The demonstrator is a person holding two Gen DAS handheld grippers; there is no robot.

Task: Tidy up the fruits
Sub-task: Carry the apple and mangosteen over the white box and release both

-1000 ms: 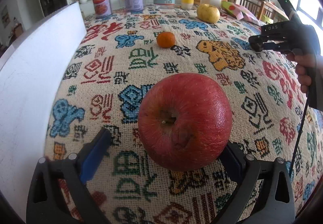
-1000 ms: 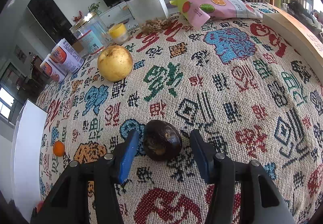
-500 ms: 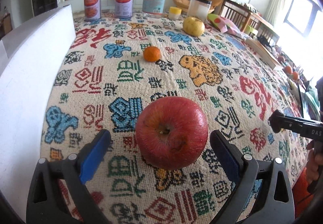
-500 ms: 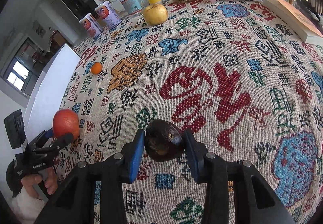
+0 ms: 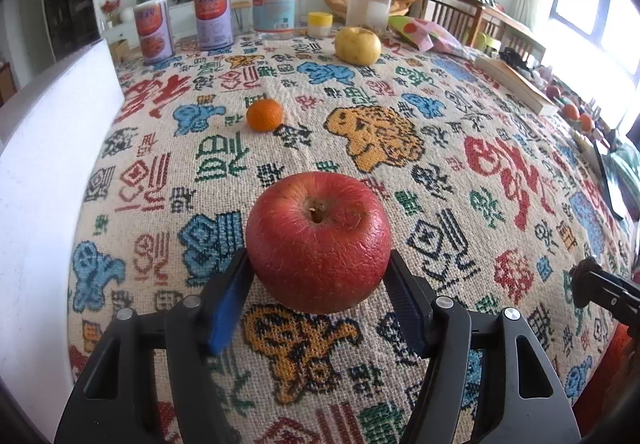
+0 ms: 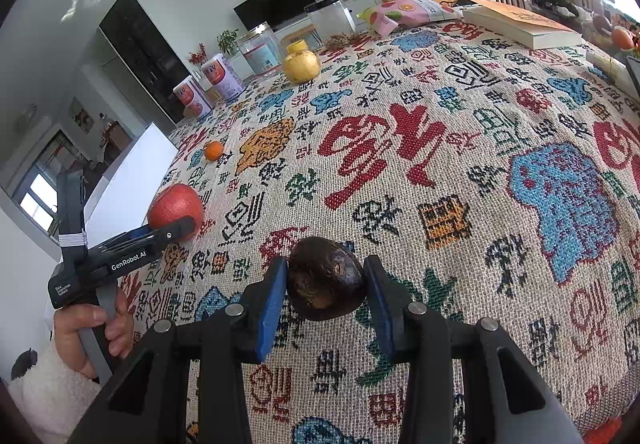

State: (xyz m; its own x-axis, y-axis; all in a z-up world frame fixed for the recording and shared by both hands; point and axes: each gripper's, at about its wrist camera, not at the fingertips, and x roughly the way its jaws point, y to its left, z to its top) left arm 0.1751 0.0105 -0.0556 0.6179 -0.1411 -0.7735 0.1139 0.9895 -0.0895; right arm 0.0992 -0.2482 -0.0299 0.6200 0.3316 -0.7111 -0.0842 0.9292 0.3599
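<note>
A wrinkled red apple (image 5: 318, 240) sits on the patterned tablecloth (image 5: 400, 148) between the fingers of my left gripper (image 5: 318, 266). Its jaws are closing, and both blue pads touch the apple's sides. In the right wrist view the same apple (image 6: 174, 204) and left gripper (image 6: 176, 228) appear at the left, held by a hand (image 6: 92, 324). My right gripper (image 6: 325, 274) is shut on a dark brown fruit (image 6: 325, 280) held just above the cloth. A small tangerine (image 5: 264, 114) and a yellow apple (image 5: 357, 45) lie farther back.
A white board (image 5: 40, 164) stands along the table's left edge. Two cans (image 5: 152, 28), a glass jar (image 5: 275, 6) and a plastic jar (image 5: 368, 6) line the far edge, beside a snack bag (image 6: 404, 12). A book (image 6: 520, 24) lies at the far right.
The left jaws have come in from wide apart onto the apple's sides. The right gripper has carried the dark fruit across the table to the near side, closer to the left gripper.
</note>
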